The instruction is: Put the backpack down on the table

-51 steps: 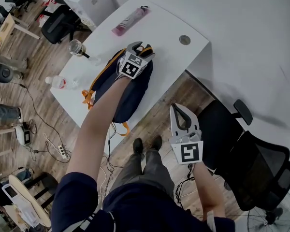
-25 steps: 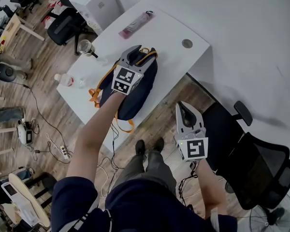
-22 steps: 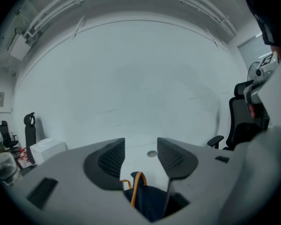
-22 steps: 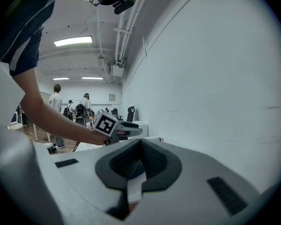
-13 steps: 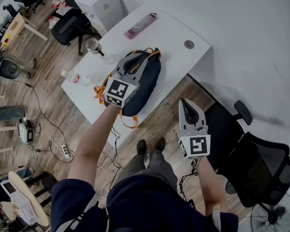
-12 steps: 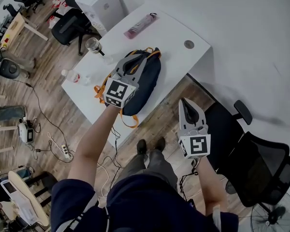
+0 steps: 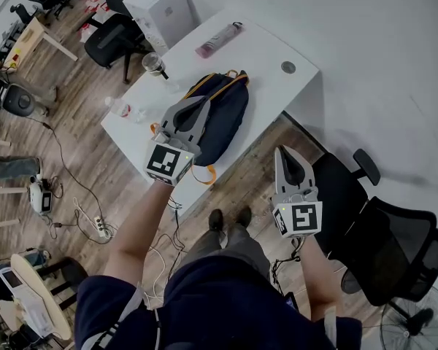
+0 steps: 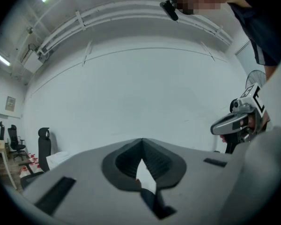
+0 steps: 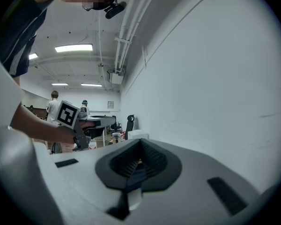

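In the head view, the navy fabric backpack with orange trim [image 7: 225, 117] is seen lying on the white tabletop [image 7: 266, 53], upper centre of the frame. It is overlapped at its left edge by the left tongs [image 7: 202, 103], while the right tongs [image 7: 284, 154] are held lower right, off the tabletop.

In the left gripper view, the tongs have just been closing and are pressed together on nothing.

In the right gripper view, the tongs are likewise met, empty.

The set-down is judged done; only drawing clear is called for next.

The backpack [image 7: 219, 119] is occupying the tabletop's [image 7: 263, 53] middle, a glass [image 7: 154, 65] and a plastic bottle [image 7: 120, 109] are crowding its left edge, and bare room is lying open on the right, around the grommet [image 7: 288, 67].
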